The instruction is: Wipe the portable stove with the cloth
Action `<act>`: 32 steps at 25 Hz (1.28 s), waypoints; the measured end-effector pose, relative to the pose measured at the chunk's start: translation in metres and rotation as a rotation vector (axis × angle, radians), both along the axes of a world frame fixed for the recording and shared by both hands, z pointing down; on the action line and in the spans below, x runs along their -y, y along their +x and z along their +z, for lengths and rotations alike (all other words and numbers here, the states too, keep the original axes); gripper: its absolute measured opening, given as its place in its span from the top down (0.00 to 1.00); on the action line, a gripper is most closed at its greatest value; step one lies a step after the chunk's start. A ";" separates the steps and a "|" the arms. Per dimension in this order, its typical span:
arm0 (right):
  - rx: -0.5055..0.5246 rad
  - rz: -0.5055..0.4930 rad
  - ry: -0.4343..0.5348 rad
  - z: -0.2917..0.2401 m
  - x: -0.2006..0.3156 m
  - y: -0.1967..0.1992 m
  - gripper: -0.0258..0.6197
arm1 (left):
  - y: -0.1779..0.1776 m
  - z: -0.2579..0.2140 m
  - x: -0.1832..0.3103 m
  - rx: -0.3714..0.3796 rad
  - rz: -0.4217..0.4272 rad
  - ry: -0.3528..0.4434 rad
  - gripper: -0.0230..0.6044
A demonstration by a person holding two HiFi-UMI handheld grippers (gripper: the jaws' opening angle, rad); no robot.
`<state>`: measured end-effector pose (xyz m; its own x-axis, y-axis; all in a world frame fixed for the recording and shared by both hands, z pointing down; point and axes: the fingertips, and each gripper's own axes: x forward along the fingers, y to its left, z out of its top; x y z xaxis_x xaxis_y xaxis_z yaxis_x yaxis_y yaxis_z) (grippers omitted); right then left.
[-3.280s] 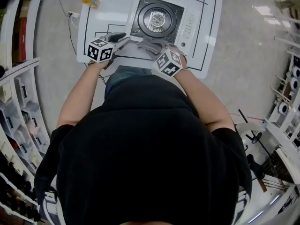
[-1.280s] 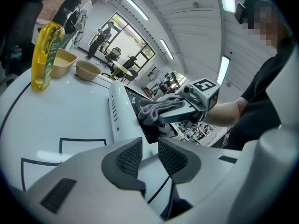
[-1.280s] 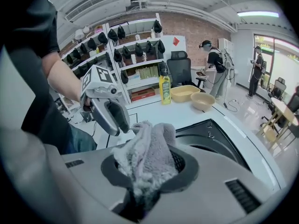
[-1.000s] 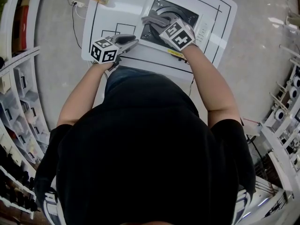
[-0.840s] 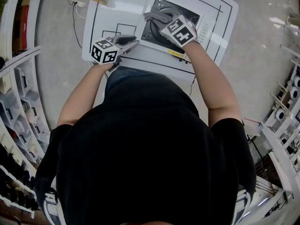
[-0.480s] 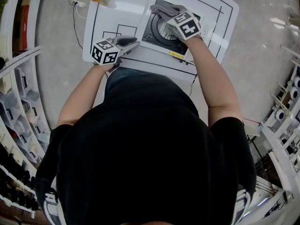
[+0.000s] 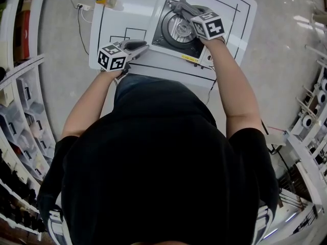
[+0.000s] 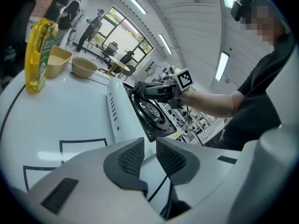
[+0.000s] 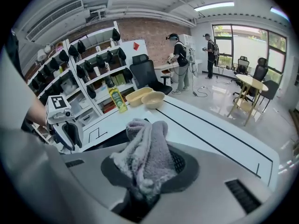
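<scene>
Right tool [image 9: 147, 169], clenched on the grey cloth [image 9: 148, 148], holds it at the far edge of the portable stove [image 7: 172, 34]; a second ago it was at the stove's left side. Left tool [image 8: 149, 154] hangs near the stove's near-left corner, its jaws narrowly apart, just closing on nothing. Yellow bottle [image 8: 37, 50] and bowls [image 8: 84, 66] stand well apart at the far end of the table [image 7: 122, 19], with open surface between.
</scene>
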<state>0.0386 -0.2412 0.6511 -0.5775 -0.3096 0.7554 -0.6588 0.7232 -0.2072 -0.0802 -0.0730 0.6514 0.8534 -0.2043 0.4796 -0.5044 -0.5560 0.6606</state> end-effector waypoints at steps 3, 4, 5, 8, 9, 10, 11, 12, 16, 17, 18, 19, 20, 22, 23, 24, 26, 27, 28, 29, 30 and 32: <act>-0.011 0.029 -0.005 0.001 -0.003 0.017 0.78 | 0.000 0.001 0.000 0.012 0.016 0.005 0.82; -0.015 0.037 -0.007 0.002 -0.004 0.022 0.78 | 0.000 0.001 0.000 0.016 0.021 0.007 0.82; -0.017 0.047 -0.010 0.002 -0.005 0.028 0.79 | 0.000 0.002 0.000 0.020 0.024 0.009 0.83; -0.019 0.082 -0.020 0.003 -0.010 0.046 0.78 | 0.001 0.002 -0.001 0.028 0.030 0.013 0.83; -0.019 0.094 -0.023 0.003 -0.012 0.052 0.79 | 0.001 0.002 -0.001 0.030 0.031 0.014 0.83; -0.020 0.106 -0.026 0.003 -0.013 0.059 0.78 | 0.002 0.001 -0.001 0.031 0.032 0.014 0.83; -0.022 0.118 -0.028 0.003 -0.015 0.065 0.78 | 0.002 0.001 -0.001 0.032 0.032 0.013 0.83; -0.024 0.131 -0.030 0.003 -0.016 0.071 0.78 | 0.003 0.001 -0.001 0.034 0.033 0.013 0.83; -0.038 0.170 -0.035 0.004 -0.026 0.090 0.78 | 0.003 0.001 -0.002 0.045 0.037 0.019 0.83; -0.041 0.176 -0.037 0.004 -0.030 0.094 0.79 | 0.003 0.001 -0.003 0.048 0.037 0.020 0.83; -0.044 0.180 -0.037 0.004 -0.033 0.096 0.79 | 0.004 0.001 -0.003 0.050 0.038 0.021 0.83; -0.047 0.182 -0.036 0.005 -0.037 0.099 0.79 | 0.004 0.002 -0.003 0.052 0.039 0.022 0.83; -0.052 0.182 -0.034 0.005 -0.040 0.100 0.79 | 0.004 0.002 -0.003 0.054 0.039 0.023 0.83; -0.062 0.181 -0.029 0.004 -0.047 0.102 0.79 | 0.004 0.002 -0.003 0.056 0.038 0.025 0.83; -0.067 0.181 -0.026 0.004 -0.051 0.103 0.79 | 0.004 0.001 -0.004 0.057 0.037 0.027 0.83; -0.072 0.179 -0.024 0.004 -0.055 0.103 0.79 | 0.004 0.001 -0.004 0.058 0.036 0.029 0.83; -0.084 0.172 -0.018 0.003 -0.063 0.104 0.79 | 0.004 0.001 -0.005 0.060 0.036 0.032 0.83; -0.091 0.169 -0.016 0.003 -0.068 0.104 0.79 | 0.004 0.001 -0.005 0.062 0.037 0.034 0.83; -0.096 0.166 -0.014 0.003 -0.072 0.104 0.79 | 0.005 0.001 -0.005 0.064 0.037 0.036 0.83; -0.100 0.164 -0.014 0.003 -0.076 0.104 0.79 | 0.005 0.001 -0.006 0.067 0.037 0.038 0.83; -0.104 0.161 -0.014 0.003 -0.081 0.104 0.79 | 0.005 0.000 -0.006 0.069 0.036 0.040 0.83; -0.112 0.153 -0.016 0.002 -0.091 0.104 0.79 | 0.005 0.000 -0.007 0.072 0.032 0.045 0.83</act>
